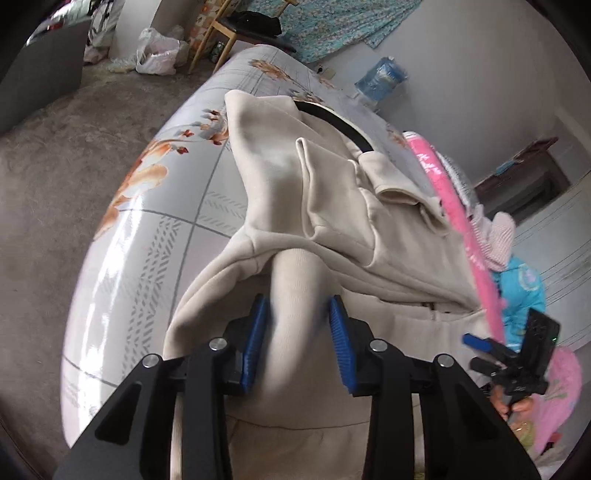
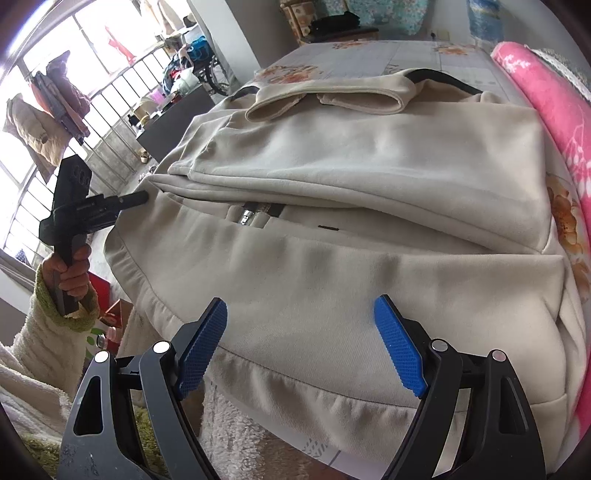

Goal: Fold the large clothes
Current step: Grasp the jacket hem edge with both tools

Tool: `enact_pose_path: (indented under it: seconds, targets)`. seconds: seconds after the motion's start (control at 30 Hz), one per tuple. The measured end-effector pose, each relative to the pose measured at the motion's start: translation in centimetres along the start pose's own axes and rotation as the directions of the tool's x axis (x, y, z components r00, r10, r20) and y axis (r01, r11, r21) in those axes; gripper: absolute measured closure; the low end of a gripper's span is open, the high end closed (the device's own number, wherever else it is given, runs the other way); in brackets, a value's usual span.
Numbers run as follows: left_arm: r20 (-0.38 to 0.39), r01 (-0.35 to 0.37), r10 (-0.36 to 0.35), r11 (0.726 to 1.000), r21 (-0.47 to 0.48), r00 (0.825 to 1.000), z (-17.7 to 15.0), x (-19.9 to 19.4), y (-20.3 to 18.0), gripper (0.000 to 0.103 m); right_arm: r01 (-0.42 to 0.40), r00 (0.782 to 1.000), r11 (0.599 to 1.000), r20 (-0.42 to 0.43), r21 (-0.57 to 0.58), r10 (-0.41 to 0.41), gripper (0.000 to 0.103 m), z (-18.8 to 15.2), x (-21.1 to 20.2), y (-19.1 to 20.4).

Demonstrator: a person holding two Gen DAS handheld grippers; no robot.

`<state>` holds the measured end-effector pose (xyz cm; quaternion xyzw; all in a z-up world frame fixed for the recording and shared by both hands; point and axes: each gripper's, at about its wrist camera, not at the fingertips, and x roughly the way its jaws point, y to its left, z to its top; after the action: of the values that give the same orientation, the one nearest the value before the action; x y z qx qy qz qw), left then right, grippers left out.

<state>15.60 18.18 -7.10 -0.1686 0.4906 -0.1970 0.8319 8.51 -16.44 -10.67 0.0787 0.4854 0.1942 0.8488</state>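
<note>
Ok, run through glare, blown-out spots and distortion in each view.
Left wrist view: daylight glare streaks the glossy floral table cover, fisheye bends its edge into an arc, and the cream garment blurs closest to the lens. Right wrist view: the barred window is blown out white, the garment is evenly lit, and dark vignette cuts the corners.

Both wrist views look steeply down, close; sharing the cream garment (image 1: 332, 206).

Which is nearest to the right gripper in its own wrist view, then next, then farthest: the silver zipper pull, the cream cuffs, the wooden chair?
From the right gripper:
1. Silver zipper pull, middle of the garment.
2. Cream cuffs, far edge.
3. Wooden chair, beyond the table.
</note>
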Motion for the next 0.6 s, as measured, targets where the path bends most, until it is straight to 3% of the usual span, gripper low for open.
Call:
enact_pose_path:
  seconds: [0.1, 0.23, 0.33, 0.43, 0.5, 0.6]
  targets:
    - [0.007, -0.195, 0.195, 0.974, 0.117, 0.981, -0.6, 0.3, -2.4, 0.074, 0.021, 0.999, 0.999, 0.039, 0.030, -0.022, 0.025, -0.6, -1.7, -1.1]
    - [0.055, -0.370, 0.367, 0.898, 0.238, 0.928, -1.8, 1.1, -4.8, 0.075, 0.071, 0.991, 0.993, 0.106, 0.098, -0.081, 0.027, -2.0, -5.3, -3.5]
    - [0.090, -0.436, 0.428, 0.856, 0.278, 0.899, -2.3, 1.5, -5.6, 0.075, 0.130, 0.978, 0.978, 0.143, 0.161, -0.154, 0.036, -3.2, -7.9, -5.7]
    - [0.102, -0.469, 0.461, 0.833, 0.293, 0.882, -2.3, 1.6, -5.9, 0.075, 0.162, 0.967, 0.962, 0.157, 0.219, -0.199, 0.046, -3.7, -9.1, -8.0]
    - [0.108, -0.489, 0.481, 0.817, 0.306, 0.870, -2.3, 1.7, -6.1, 0.075, 0.162, 0.968, 0.956, 0.151, 0.245, -0.202, 0.055, -3.5, -9.0, -9.3]
    - [0.119, -0.516, 0.507, 0.792, 0.326, 0.854, -2.4, 2.0, -6.8, 0.075, 0.143, 0.975, 0.958, 0.133, 0.247, -0.180, 0.058, -2.9, -8.0, -10.3]
